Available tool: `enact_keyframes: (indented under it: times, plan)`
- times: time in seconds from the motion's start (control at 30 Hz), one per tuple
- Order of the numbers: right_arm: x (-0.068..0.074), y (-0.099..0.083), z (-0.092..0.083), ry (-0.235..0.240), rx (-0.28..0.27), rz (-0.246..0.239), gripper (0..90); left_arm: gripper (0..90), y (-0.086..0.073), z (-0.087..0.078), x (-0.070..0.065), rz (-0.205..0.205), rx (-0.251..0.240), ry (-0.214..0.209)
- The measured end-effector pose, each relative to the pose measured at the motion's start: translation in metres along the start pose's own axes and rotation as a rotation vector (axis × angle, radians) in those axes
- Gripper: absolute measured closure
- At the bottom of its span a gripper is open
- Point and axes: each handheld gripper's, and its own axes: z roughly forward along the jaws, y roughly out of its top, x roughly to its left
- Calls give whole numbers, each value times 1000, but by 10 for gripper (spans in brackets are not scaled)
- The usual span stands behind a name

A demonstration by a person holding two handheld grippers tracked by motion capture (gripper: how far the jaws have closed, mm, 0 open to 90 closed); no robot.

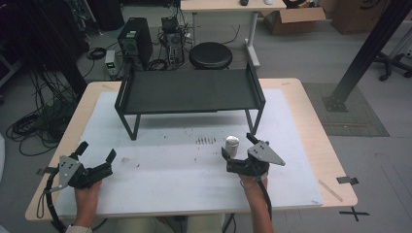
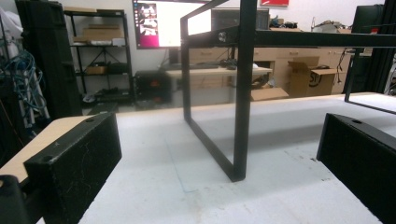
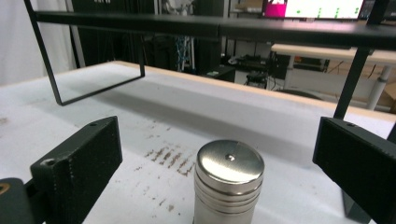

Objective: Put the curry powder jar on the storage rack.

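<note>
A small silver metal cylinder (image 1: 232,144) (image 3: 229,184) with a ribbed top stands upright on the white mat (image 1: 194,165). My right gripper (image 1: 239,144) (image 3: 219,163) is open, its jaws wide apart on either side of the cylinder and not touching it. My left gripper (image 1: 96,153) (image 2: 219,158) rests open near the mat's left front, nothing between its jaws, facing a leg of the black metal shelf (image 1: 189,92) (image 2: 243,93).
The black shelf stands on thin legs across the back of the table (image 1: 311,121), its top bare. Rusty scuff marks (image 1: 205,140) (image 3: 168,158) lie on the mat just left of the cylinder. A black stool (image 1: 210,55) and computer towers sit on the floor beyond.
</note>
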Motion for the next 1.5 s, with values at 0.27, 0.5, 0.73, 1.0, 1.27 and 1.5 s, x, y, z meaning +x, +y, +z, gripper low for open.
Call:
enact_keyframes:
  times: [0.27, 0.5, 0.73, 1.0, 1.27, 1.5]
  plan:
    - [-2, -9, 13, -10, 55, 33, 16, 2, 0, 0, 0, -2, -4, 0]
    - [-6, -14, 19, -22, 94, 52, 24, 2, 0, 0, 0, -1, -4, 0]
    - [-8, -16, 24, -26, 128, 62, 61, 2, 0, 0, 0, -2, -5, 0]
    - [-10, -16, 25, -17, 146, 76, 164, 2, 0, -1, 0, -3, -6, 0]
    - [-12, -16, 26, 2, 151, 87, 319, 2, 0, -1, 0, -3, -6, 0]
    - [-13, -16, 26, 8, 150, 99, 437, 2, 0, -1, 0, -2, -6, 0]
